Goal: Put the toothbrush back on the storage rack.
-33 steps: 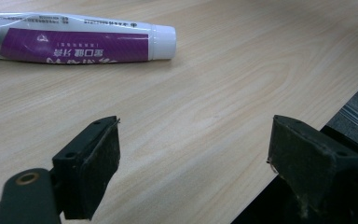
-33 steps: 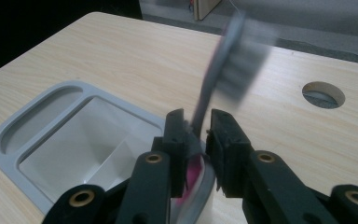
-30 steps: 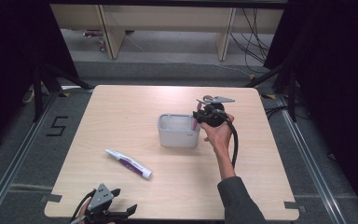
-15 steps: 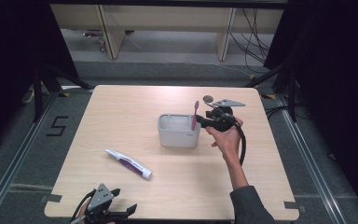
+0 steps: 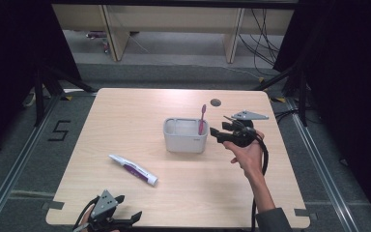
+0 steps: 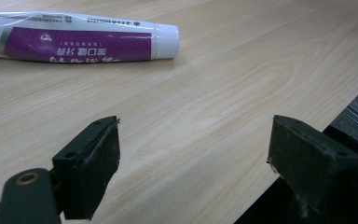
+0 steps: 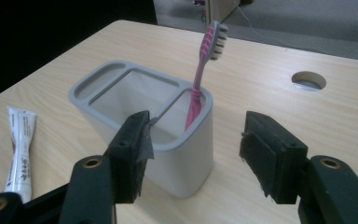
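Observation:
A grey holder (image 5: 185,135) (image 7: 186,163) stands mid-table with a pink toothbrush (image 5: 202,118) (image 7: 200,79) upright in its right end, bristles up. My right gripper (image 5: 214,135) (image 7: 196,149) hovers just right of the holder, pointing at it. Its jaws have just been opening, stand open, and grip nothing; the toothbrush is free of them. A white and purple toothpaste tube (image 5: 133,169) (image 6: 74,42) (image 7: 19,149) lies flat at the front left. My left gripper (image 5: 125,220) (image 6: 193,163) rests open at the table's front edge, a little short of the tube's cap.
The wooden table (image 5: 125,121) has a round cable hole (image 5: 216,102) (image 7: 308,80) behind the holder. The table's front edge (image 6: 349,100) runs close by the left gripper's right jaw. Dark frames and shelves stand beyond the far edge.
The right gripper opened and let go of the toothbrush, which now stands in the holder. The hand drew back to the right. The left gripper kept still.

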Motion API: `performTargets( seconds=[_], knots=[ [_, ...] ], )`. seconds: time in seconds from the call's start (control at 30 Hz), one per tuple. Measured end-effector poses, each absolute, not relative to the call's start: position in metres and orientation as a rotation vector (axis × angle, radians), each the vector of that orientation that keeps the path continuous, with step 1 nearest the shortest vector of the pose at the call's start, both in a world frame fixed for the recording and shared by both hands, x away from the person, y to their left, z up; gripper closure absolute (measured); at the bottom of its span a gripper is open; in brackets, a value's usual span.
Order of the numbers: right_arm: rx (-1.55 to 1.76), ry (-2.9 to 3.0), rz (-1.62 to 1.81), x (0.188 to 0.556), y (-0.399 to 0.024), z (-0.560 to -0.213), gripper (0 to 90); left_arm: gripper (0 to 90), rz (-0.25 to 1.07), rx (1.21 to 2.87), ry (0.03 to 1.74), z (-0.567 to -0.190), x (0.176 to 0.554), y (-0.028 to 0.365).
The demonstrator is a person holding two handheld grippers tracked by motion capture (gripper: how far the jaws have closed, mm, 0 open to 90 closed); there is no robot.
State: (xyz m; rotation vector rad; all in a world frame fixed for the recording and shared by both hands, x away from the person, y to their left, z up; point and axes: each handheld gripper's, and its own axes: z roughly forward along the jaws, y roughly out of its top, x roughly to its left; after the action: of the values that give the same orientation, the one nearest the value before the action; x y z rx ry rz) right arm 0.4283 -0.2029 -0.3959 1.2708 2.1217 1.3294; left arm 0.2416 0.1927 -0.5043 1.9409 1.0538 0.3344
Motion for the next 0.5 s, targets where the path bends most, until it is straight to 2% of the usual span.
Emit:
performTargets(
  seconds=[0.5],
  knots=[
    [1.243, 2.157, 1.349, 0.389, -0.227, -0.412, 38.8, 16.1, 0.329, 1.941, 1.054, -0.505, 0.242, 0.192]
  ],
)
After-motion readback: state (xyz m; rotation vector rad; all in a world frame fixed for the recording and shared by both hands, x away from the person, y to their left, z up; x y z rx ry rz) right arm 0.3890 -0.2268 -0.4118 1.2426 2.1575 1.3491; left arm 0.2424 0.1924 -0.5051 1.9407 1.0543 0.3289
